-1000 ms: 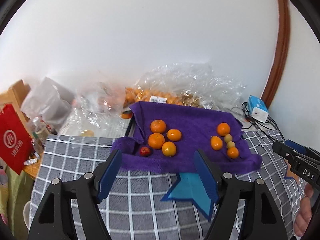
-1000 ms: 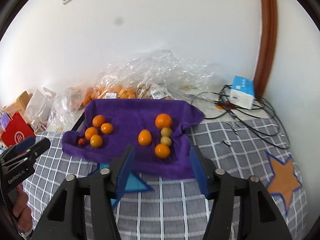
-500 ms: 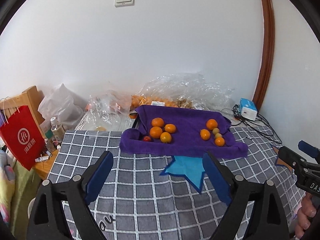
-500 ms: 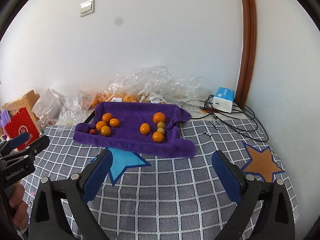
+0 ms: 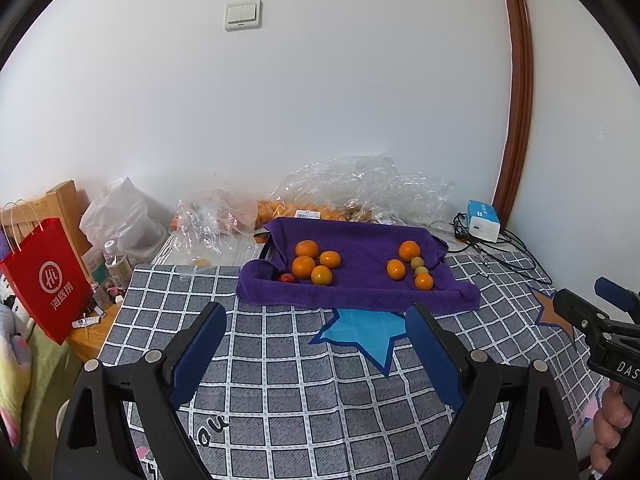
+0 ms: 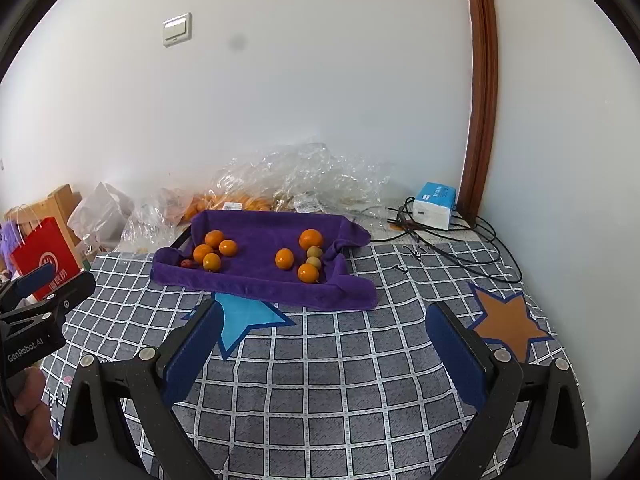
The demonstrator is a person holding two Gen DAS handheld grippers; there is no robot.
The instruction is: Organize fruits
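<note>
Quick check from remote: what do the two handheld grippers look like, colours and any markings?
Both are black plastic frames with silver screws and flat dark blue finger pads. The left gripper shows white "GenRobot.AI" lettering on its side in the right wrist view; the right gripper shows white "DAS" lettering in the left wrist view. No sleeves or cables visible.

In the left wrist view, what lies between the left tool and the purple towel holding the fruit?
Only checked grey bedcover with its blue star patch; the star's top tucks under the purple towel. The left tool stands open, nothing between its pads.
</note>
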